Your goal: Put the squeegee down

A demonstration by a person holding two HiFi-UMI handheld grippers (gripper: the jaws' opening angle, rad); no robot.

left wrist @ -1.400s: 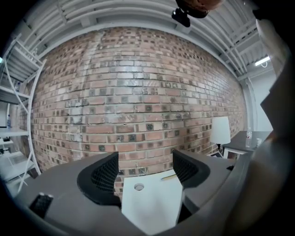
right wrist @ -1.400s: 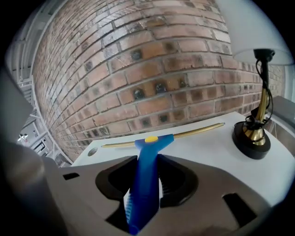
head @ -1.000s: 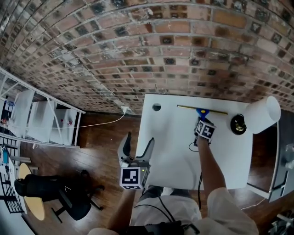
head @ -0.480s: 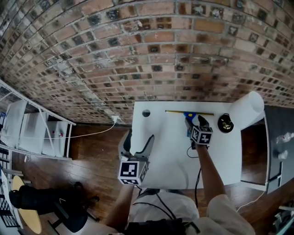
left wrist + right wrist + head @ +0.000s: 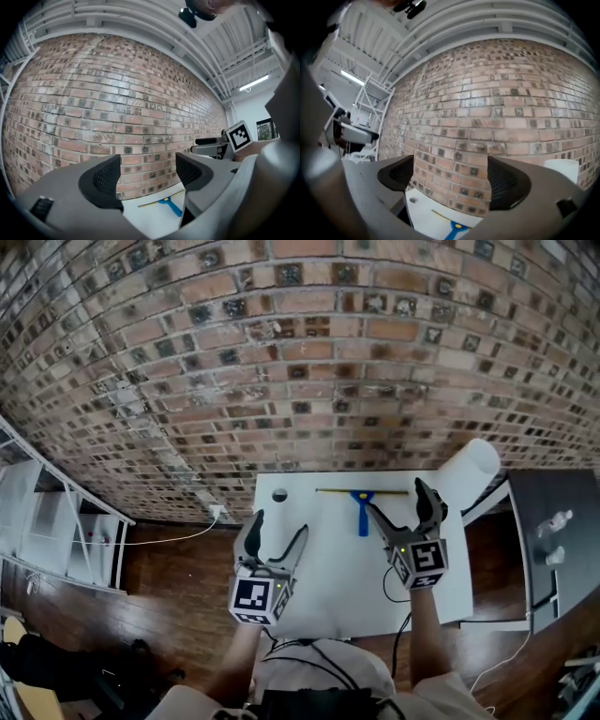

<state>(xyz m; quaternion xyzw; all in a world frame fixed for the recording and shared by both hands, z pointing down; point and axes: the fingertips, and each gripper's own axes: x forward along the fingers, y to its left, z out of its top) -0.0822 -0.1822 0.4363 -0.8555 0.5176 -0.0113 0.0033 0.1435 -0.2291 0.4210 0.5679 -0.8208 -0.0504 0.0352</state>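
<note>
The squeegee (image 5: 362,507) lies flat on the white table (image 5: 319,568), its long blade along the brick wall and its blue handle pointing toward me. It also shows low in the left gripper view (image 5: 168,205) and the right gripper view (image 5: 457,227). My right gripper (image 5: 398,502) is raised above the table near the handle, apart from it, its jaws opening wide with nothing between them (image 5: 450,180). My left gripper (image 5: 279,526) is open and empty over the table's left edge, facing the wall (image 5: 147,176).
A round hole (image 5: 279,494) marks the table's back left corner. A white roll (image 5: 466,474) stands at the back right. A dark cabinet (image 5: 553,521) holding bottles is on the right, a white rack (image 5: 56,521) on the left, and a cable (image 5: 187,532) on the wooden floor.
My right gripper let go of the squeegee's handle, opened and rose well off the table. The squeegee stays lying by the wall. The left gripper rose a little.
</note>
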